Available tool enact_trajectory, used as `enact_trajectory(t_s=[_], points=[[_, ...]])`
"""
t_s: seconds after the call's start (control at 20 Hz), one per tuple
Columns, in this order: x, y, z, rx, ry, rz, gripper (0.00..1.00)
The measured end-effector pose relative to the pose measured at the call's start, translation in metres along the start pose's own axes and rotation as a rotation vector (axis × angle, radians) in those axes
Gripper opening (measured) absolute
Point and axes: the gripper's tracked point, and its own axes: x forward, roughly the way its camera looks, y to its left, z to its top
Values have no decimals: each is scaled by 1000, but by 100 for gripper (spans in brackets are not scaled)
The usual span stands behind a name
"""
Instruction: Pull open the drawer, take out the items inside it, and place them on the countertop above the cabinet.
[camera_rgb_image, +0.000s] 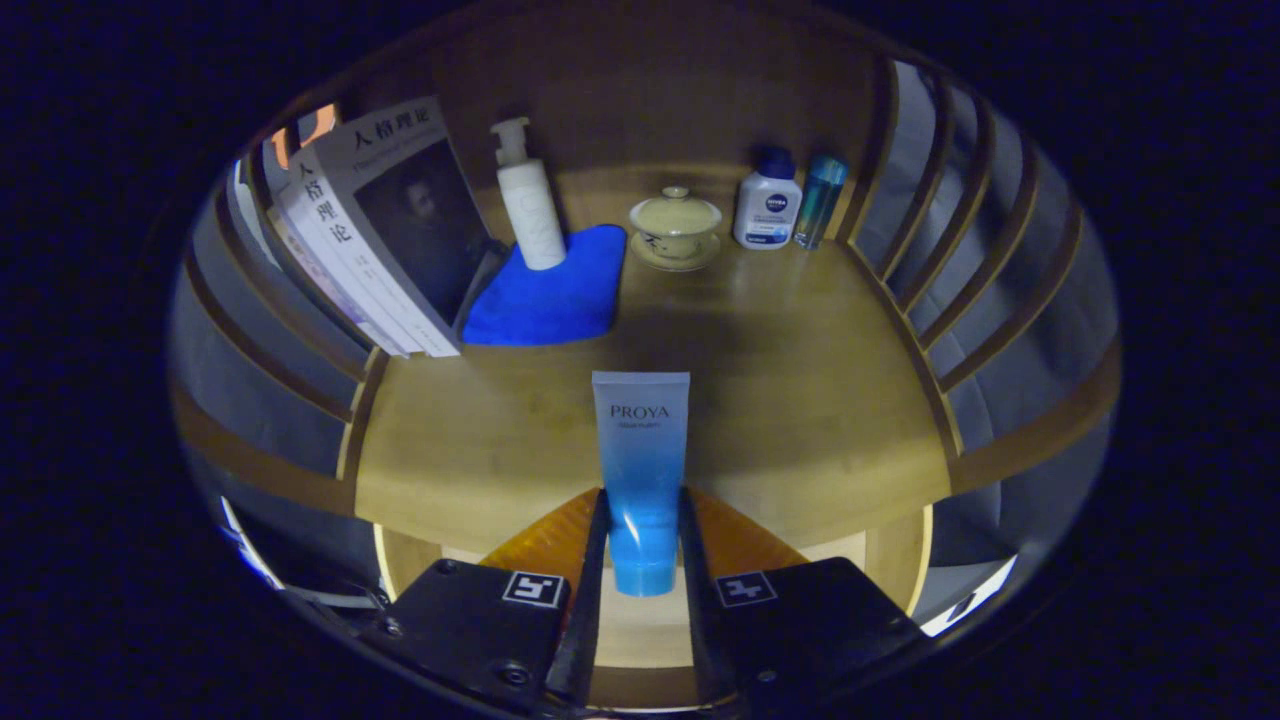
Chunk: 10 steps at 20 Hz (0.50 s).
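Gripper view: tube pinched above the bench, cap toward the tool

The wooden bench (800, 380) spreads ahead, fenced by slatted sides. At its far left, books (385, 230) lean on the slats beside a blue cloth (550, 300) bearing a pump bottle (530, 200); a lidded cup (675, 230) and two small bottles (770, 210) stand along the back.

The tool (644, 545) pinches the blue tube (641, 470) between both fingers, near its cap end. The tube's long axis runs straight out along the fingers, cap nearest the tool and flat crimped end pointing toward the bench's far side, apparently over its front edge. Setting it down likely calls for lowering onto the bare wood just ahead.
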Motion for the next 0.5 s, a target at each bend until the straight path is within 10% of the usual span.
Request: enact_trajectory(t_s=[0.5], points=[[25,-5,-1,19,61,-32,41]])
